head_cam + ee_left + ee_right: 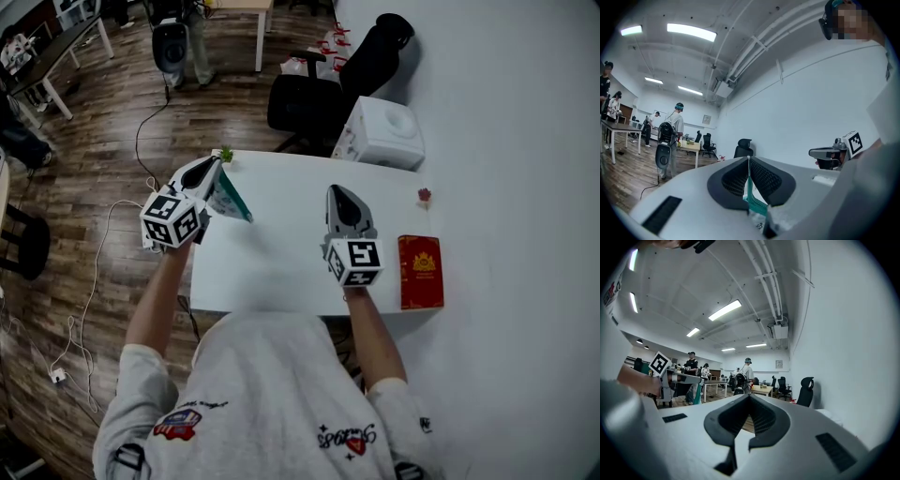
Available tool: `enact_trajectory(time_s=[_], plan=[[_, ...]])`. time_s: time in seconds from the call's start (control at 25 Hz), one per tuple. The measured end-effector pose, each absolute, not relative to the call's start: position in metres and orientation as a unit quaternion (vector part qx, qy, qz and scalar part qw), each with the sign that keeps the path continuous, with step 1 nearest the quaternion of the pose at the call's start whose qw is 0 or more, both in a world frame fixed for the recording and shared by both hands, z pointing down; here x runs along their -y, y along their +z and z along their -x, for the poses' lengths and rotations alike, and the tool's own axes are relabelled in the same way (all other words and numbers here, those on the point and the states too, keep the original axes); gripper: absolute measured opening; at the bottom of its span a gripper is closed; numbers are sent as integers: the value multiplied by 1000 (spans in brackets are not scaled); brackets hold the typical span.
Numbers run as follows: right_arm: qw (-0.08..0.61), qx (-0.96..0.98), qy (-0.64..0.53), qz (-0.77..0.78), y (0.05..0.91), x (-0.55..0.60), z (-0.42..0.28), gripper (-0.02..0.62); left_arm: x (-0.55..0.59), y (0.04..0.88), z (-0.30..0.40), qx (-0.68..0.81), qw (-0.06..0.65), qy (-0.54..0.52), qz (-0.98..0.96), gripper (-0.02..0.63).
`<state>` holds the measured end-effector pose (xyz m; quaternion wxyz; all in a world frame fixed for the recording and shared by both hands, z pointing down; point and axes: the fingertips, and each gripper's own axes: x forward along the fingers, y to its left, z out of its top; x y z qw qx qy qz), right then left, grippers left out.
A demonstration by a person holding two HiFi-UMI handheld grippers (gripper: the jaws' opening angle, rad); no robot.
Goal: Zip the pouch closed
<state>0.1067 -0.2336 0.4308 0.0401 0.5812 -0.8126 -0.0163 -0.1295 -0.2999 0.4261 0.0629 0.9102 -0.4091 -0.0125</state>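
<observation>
The teal pouch (232, 200) hangs in the air over the left part of the white table (281, 253). My left gripper (218, 165) is shut on the pouch's top edge, and in the left gripper view a teal strip (750, 190) runs between its closed jaws (749, 160). My right gripper (339, 191) is held level above the middle of the table, to the right of the pouch and apart from it. Its jaws (750, 395) are shut with nothing between them. The right gripper view shows the left gripper (670, 377) with the pouch (697, 394) dangling below it.
A red booklet (420, 272) lies at the table's right edge, with a small red thing (424, 195) behind it. A small green thing (225, 153) sits at the far left corner. Behind the table stand a white box (384, 133) and a black chair (309, 101). People stand further back.
</observation>
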Motion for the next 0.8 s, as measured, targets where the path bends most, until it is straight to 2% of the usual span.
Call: enact_trajectory(time_s=[0.36,0.8], plan=[[17,803,-7,-596,426,231,-120,-8,296,425,121,402,56,-5,-914,15],[36,795,0,-606,435,227,-125,-9,290,429,117,397,62,0,-916,15]])
